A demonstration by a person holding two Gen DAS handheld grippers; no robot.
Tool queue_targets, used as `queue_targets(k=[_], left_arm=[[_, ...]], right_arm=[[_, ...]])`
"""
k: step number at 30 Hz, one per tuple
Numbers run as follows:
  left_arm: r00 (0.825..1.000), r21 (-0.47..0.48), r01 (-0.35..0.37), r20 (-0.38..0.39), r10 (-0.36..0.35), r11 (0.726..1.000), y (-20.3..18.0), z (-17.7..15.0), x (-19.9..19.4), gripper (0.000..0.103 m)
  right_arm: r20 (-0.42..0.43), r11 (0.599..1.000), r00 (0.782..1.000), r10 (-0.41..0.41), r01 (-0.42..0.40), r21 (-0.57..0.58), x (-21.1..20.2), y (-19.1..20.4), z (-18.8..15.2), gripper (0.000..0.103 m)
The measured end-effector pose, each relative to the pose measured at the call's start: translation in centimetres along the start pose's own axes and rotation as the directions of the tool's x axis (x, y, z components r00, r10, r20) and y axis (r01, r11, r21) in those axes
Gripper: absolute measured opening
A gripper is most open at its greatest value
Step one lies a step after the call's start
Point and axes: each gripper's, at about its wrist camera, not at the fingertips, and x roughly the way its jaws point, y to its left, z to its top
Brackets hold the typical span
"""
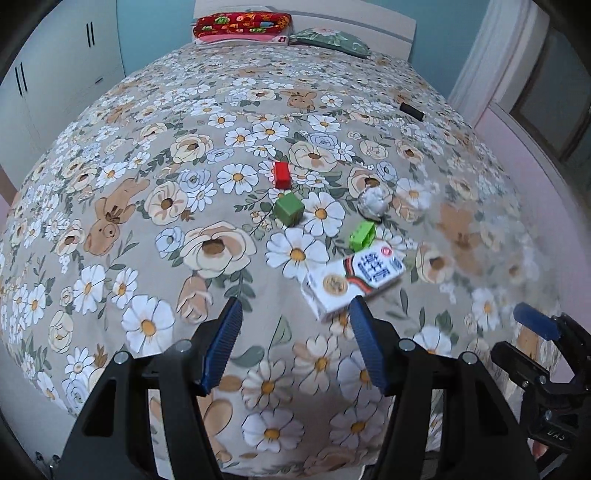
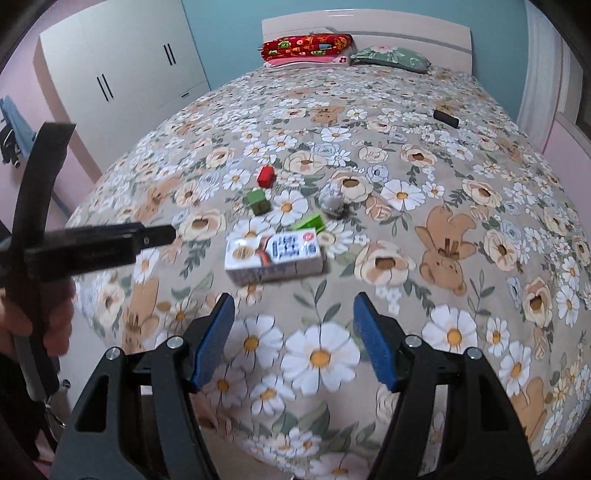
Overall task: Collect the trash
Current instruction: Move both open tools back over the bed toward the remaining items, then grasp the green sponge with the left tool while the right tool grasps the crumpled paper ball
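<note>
A white milk carton (image 1: 351,280) (image 2: 273,256) lies on its side on the flowered bedspread (image 1: 147,229) (image 2: 461,258). Beyond it sit a crumpled grey paper ball (image 1: 373,201) (image 2: 331,201), a bright green block (image 1: 362,235) (image 2: 309,222), a dark green cube (image 1: 289,208) (image 2: 259,201) and a red block (image 1: 282,174) (image 2: 266,176). My left gripper (image 1: 295,314) hovers open just short of the carton, nothing between its blue pads. My right gripper (image 2: 293,306) is open too, short of the carton. In the left wrist view the right gripper (image 1: 546,332) shows at the right edge.
A black flat object (image 1: 412,110) (image 2: 446,118) lies far right on the bed. A red patterned pillow (image 1: 242,26) (image 2: 306,46) and a green one (image 1: 330,42) (image 2: 391,58) rest at the headboard. White wardrobes (image 1: 62,74) (image 2: 122,74) stand left. A hand (image 2: 40,317) holds the left tool.
</note>
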Motion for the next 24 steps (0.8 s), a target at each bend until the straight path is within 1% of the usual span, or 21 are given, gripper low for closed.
queue_targets(k=[4, 8, 13, 18, 24], left_arm=[[1.0, -0.019, -0.004, -0.016, 0.004, 1.0, -0.1, 1.6, 1.8, 0.063], [0.999, -0.06, -0.007, -0.037, 0.004, 0.998, 0.1, 3.3, 4.1, 0.063], [0.998, -0.095, -0.009, -0.067, 0.003, 0.995, 0.2, 5.2, 7.4, 0.063], [0.998, -0.146, -0.006, -0.061, -0.003, 0.989, 0.7, 7.3, 10.3, 0.063], [0.995, -0.181, -0.051, -0.094, 0.035, 0.982, 0.8, 8.9, 14.5, 0.063]], right_arm=[[0.007, 1.0, 1.0, -0.019, 0.019, 0.004, 2.1, -0.8, 2.5, 0.067], [0.013, 0.999, 0.999, -0.031, 0.031, 0.011, 4.5, -1.9, 4.7, 0.067], [-0.01, 0.999, 0.999, -0.038, 0.038, 0.018, 8.9, -3.3, 6.8, 0.067], [-0.032, 0.999, 0.999, -0.044, 0.044, 0.014, 13.1, -4.1, 8.5, 0.067], [-0.069, 0.997, 0.995, -0.075, 0.074, -0.011, 18.1, -4.2, 10.5, 0.067]])
